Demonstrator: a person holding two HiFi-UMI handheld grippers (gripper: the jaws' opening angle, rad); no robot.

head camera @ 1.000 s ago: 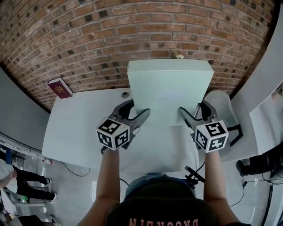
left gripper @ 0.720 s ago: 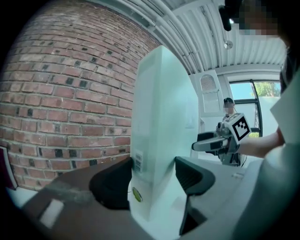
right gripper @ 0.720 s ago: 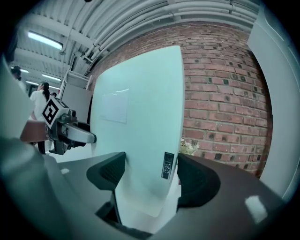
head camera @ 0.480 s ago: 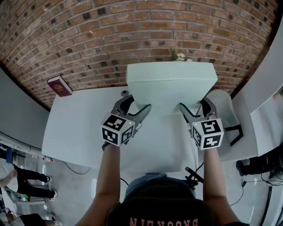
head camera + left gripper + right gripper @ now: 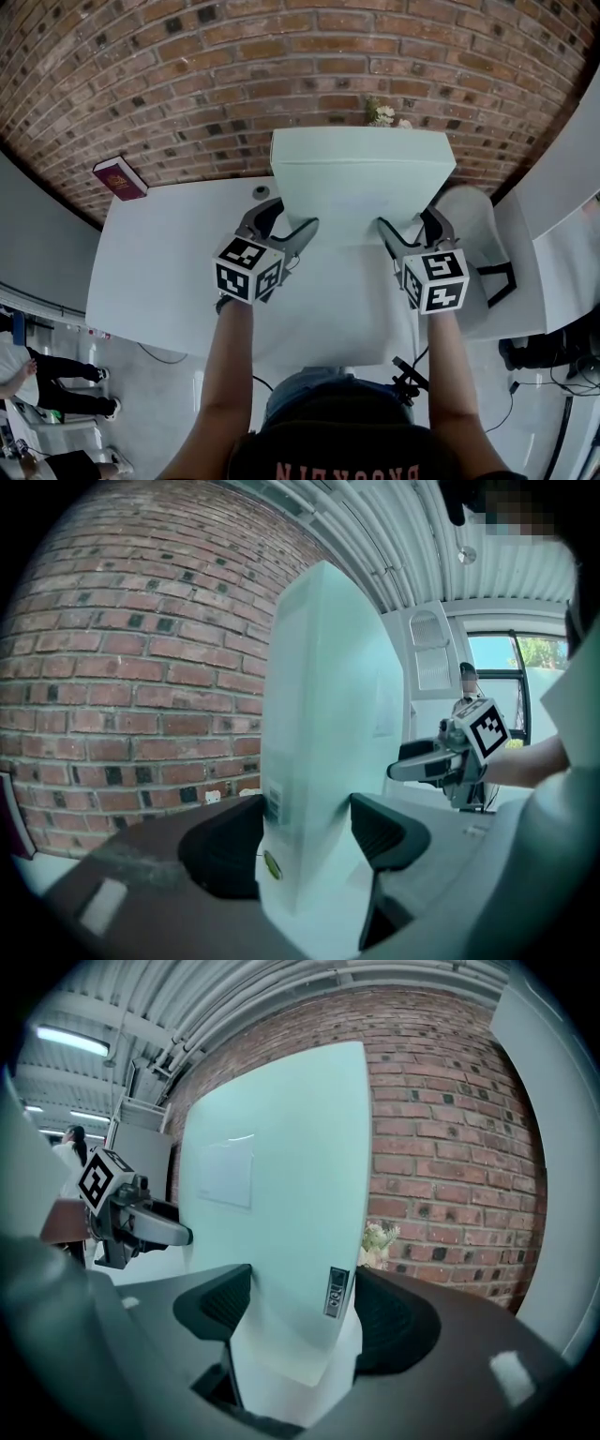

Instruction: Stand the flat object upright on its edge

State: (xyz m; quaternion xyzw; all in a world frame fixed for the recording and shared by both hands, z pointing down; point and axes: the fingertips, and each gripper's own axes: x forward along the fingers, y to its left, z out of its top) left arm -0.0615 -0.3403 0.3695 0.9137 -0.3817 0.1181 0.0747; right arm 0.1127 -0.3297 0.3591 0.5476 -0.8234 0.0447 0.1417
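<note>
**While both tools pinch it, the box is all but standing**

As things stand now, the pale flat box (image 5: 361,183) is upright at the 12 o'clock side of the white worktop (image 5: 159,272), with its broad face towards the person and the brick wall (image 5: 187,84) behind it. The left tool (image 5: 289,221) pinches the box's side edge at about 9 o'clock, low down. The right tool (image 5: 408,222) pinches the opposite edge at about 3 o'clock. Each tool's own view shows its two pads pressed against the front and back faces, with the thickness of the box filling the gap between them.

I would call this the setting-down step: the box has been turned up and is being steadied on its long lower edge. From where I look, I cannot tell whether that edge is fully seated on the worktop or just above it.

The next move calls for care. The bottom edge has to sit flat and the box has to be plumb before either grip loosens. Then both tools need to spread gently and draw straight back towards 6 o'clock without brushing the faces, since a tall, thin box could tip over easily.

A dark red book (image 5: 119,178) lies well clear at 10 o'clock.
</note>
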